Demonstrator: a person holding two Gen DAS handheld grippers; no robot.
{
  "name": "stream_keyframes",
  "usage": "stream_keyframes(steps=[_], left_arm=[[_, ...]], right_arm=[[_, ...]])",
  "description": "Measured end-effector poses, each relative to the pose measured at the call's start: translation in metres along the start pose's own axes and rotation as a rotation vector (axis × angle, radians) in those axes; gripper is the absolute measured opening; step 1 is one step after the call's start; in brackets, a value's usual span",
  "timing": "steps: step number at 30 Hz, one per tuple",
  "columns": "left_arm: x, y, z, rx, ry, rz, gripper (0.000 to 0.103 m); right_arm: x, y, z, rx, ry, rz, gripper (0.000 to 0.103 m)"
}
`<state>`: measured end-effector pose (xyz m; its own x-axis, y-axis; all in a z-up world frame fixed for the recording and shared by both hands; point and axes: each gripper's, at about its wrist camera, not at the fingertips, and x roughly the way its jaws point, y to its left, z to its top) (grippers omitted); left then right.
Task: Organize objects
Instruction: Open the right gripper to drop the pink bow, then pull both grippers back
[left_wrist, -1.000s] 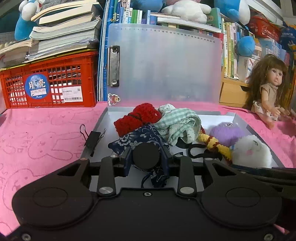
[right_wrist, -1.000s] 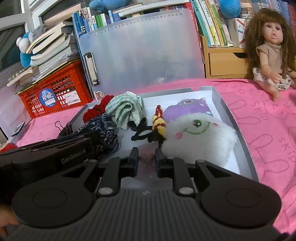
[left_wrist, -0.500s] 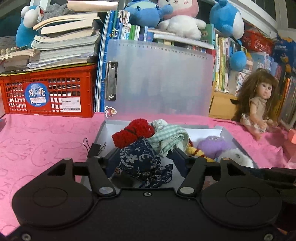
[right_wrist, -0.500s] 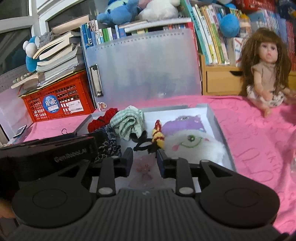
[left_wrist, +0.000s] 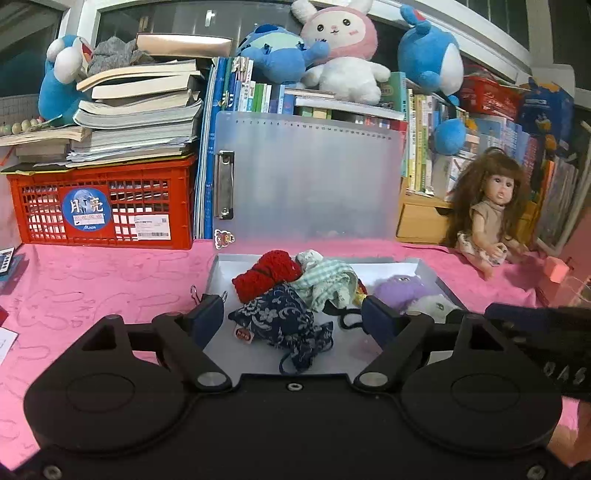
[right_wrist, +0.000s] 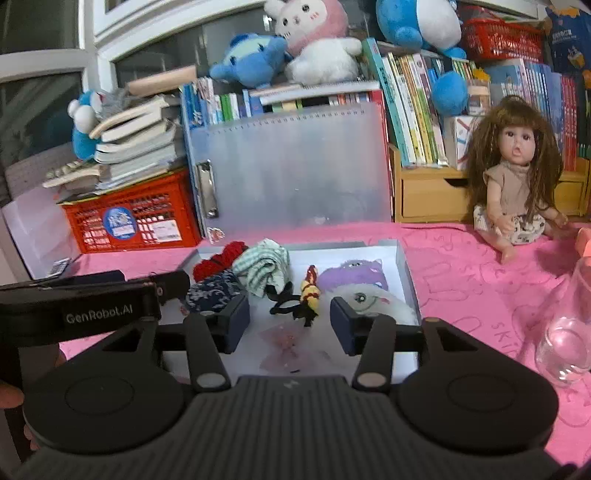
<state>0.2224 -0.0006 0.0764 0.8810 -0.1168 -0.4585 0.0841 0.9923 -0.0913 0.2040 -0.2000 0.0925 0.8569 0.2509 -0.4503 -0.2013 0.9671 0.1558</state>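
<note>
1. Grippers: two. The left gripper (left_wrist: 293, 319) has its jaws spread and still widening; nothing is pinched. The right gripper (right_wrist: 290, 325) likewise has its jaws apart and opening, gripping nothing.
2. One open tray (left_wrist: 428, 271) lies on the pink cloth (left_wrist: 92, 280), ahead of both sets of jaws.
3. One navy floral pouch (left_wrist: 282, 319) lies in the tray, between the left jaws in the view but touched by neither pad; its cord trails toward the camera.
4. One red knit piece (left_wrist: 264, 277) sits just beyond the pouch, touching it.
5. One green checked cloth (left_wrist: 327, 282) lies beyond the left jaws' right finger (left_wrist: 380, 321), beside the red piece.
6. One pink bow (right_wrist: 288, 343) lies flat on the tray floor between the right jaws, free of both pads.
7. One yellow-and-red striped toy (right_wrist: 310, 291) with a black loop (right_wrist: 282, 299) lies just past the right jaws' gap.
8. Two plush toys in the tray: one purple (right_wrist: 351, 275), one white (right_wrist: 373, 302), the white one behind the right jaws' right finger.
9. One black binder clip (left_wrist: 207, 297) lies at the tray's left edge, by the left jaws' left finger.
10. One doll (right_wrist: 517, 188) sits well off to the right of both jaws.
11. One frosted clipboard (left_wrist: 306, 181) stands upright behind the tray; one red crate (left_wrist: 103, 201) stands left of it.
12. One clear glass (right_wrist: 565, 332) stands right of the right jaws.
</note>
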Motion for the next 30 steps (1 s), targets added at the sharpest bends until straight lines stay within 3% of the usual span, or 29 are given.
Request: stream_keyframes(steps=[17, 30], left_arm=[[-0.066, 0.019, -0.047, 0.034, -0.004, 0.005, 0.086], [-0.09, 0.025, -0.091, 0.042, 0.022, 0.029, 0.088]], right_arm=[[-0.056, 0.016, -0.041, -0.081, -0.032, 0.017, 0.076], [-0.085, 0.027, -0.079, -0.129, -0.037, 0.0, 0.081]])
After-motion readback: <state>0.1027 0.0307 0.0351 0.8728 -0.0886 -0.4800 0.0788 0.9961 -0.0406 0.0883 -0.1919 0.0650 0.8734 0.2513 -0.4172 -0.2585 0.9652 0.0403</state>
